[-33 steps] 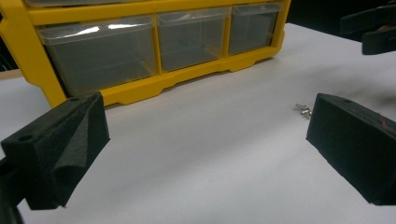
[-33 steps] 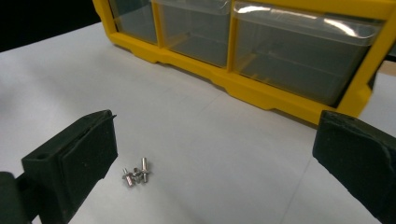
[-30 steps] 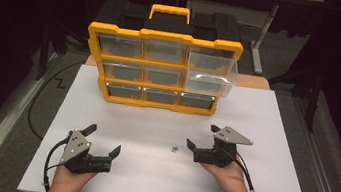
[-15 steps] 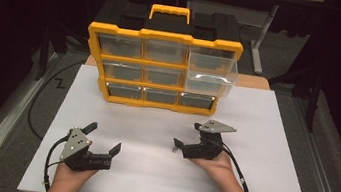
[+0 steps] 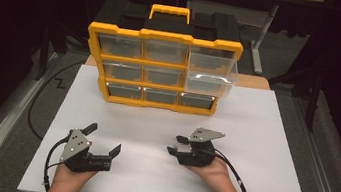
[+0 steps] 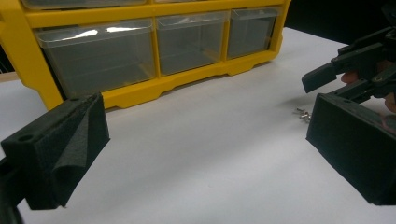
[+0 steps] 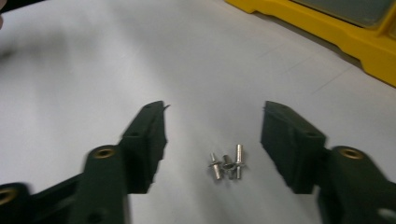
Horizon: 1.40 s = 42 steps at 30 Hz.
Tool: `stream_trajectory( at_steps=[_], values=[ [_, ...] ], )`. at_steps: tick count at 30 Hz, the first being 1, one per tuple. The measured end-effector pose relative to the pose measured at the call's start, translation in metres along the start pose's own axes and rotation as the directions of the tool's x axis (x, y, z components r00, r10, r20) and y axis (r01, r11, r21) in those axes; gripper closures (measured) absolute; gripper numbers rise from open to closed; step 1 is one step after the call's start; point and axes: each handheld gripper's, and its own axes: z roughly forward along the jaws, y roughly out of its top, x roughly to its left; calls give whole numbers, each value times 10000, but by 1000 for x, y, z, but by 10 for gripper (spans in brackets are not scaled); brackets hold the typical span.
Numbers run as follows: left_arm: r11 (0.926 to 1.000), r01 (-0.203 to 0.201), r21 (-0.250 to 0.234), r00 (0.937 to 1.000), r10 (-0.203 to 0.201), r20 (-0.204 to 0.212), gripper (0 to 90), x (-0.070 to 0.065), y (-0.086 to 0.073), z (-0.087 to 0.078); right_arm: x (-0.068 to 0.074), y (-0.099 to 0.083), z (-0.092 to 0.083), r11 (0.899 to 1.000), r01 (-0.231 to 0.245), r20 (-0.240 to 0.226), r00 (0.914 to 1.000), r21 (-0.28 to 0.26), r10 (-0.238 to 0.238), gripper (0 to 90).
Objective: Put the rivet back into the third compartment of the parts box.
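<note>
— Left gripper (image 5: pixel 103 140)? Parked wide open at the sheet's near left, holding nothing.

— And right gripper (image 7: pixel 212 140)? Moved in leftward over the small screws (image 7: pixel 227 167), jaws just narrowed to half open, straddling them untouched. Pinch looks imminent.

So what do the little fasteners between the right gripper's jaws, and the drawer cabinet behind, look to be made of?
The fasteners: probably bare metal, silvery with bright glints on the shafts; whether they are screws or rivets is unclear. The drawer cabinet: apparently moulded plastic, with a glossy yellow frame and a matt black top. Its drawers: clear, slightly cloudy plastic that you can see through.
</note>
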Motion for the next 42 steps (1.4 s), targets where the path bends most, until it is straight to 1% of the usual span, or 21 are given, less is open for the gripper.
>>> stream_trajectory(
  at_steps=[1, 2, 4, 5, 8, 9, 11, 15, 16, 17, 18, 20, 21, 23, 27, 28, 29, 30, 35, 37, 42],
  values=[
    [10000, -4, 2, 10000, 4, 7, 2, 0, 0, 0, 1, 0, -1, 10000, 10, -92, 10000, 18, -9, 561],
    [10000, 5, -1, 10000, -5, 6, 2, 0, 0, 0, 1, 0, -1, 10000, 24, -290, 9996, 22, -24, 581],
    [10000, 1, -2, 10000, -1, 18, 2, 0, 0, 0, 2, 1, -2, 10000, -42, -372, 9993, 3, 42, 599],
    [10000, 5, -15, 10000, -5, 22, 2, 0, 0, 1, 3, 1, -2, 10000, 20, -340, 9994, 3, -20, 604],
    [10000, 26, -49, 10000, -26, 45, 2, 0, 0, 1, 2, 2, -2, 9996, 18, -198, 9998, 280, -12, 624],
    [10000, 52, -61, 10000, -52, 62, 2, 0, 0, 1, 2, 2, -2, 9996, 18, -198, 9998, 280, -12, 624],
    [9999, 132, -96, 9999, -131, 93, 2, 1, 0, 1, -2, 1, 0, 9985, -168, -313, 9993, 526, 185, 634],
    [9997, 198, -130, 9997, -196, 135, 2, 2, 0, 1, -6, -1, 3, 9963, -303, -564, 9978, 800, 348, 655],
    [9997, 198, -130, 9997, -196, 135, 2, 2, 0, 1, -6, -1, 3, 9963, -303, -564, 9978, 800, 348, 655],
    [9997, 203, -135, 9997, -201, 147, 2, 2, 0, 1, -6, -1, 3, 9960, -243, -461, 9985, 861, 283, 670],
    [9997, 203, -137, 9997, -201, 155, 2, 2, 0, 1, -5, -1, 4, 9952, -69, -244, 9997, 975, 93, 689],
    [9997, 204, -136, 9997, -201, 169, 2, 2, 1, 1, -4, 0, 4, 9942, -37, -255, 9997, 1078, 64, 692],
    [9997, 204, -144, 9997, -201, 171, 2, 2, 1, 1, -4, 0, 6, 9916, 52, -325, 9995, 1295, -10, 706],
    [9997, 213, -146, 9996, -211, 169, 2, 2, 1, 1, -3, 0, 7, 9906, 132, -350, 9994, 1360, -85, 708],
    [9996, 217, -159, 9996, -215, 161, 2, 2, 1, 1, -5, 1, 8, 9887, -17, -305, 9995, 1498, 63, 705],
    [9996, 219, -151, 9996, -217, 168, 2, 2, 1, 1, -5, 0, 9, 9869, -85, -311, 9994, 1611, 137, 722],
    [9997, 216, -148, 9996, -214, 164, 2, 2, 1, 1, -5, 0, 9, 9869, -85, -311, 9994, 1611, 137, 722],
    [9996, 220, -148, 9996, -218, 160, 2, 2, 1, 1, -5, -1, 11, 9848, -26, -359, 9993, 1738, 90, 733],
    [9996, 231, -143, 9996, -229, 156, 2, 2, 1, 2, -5, -1, 12, 9829, 66, -228, 9997, 1840, -24, 749],
    [9996, 242, -157, 9996, -240, 156, 2, 2, 1, 2, -5, -1, 14, 9802, 88, -171, 9998, 1979, -55, 766],
    [9997, 211, -136, 9996, -208, 179, 2, 1, 0, 2, -4, -1, 16, 9796, 248, -133, 9997, 1996, -226, 787]
  ],
)
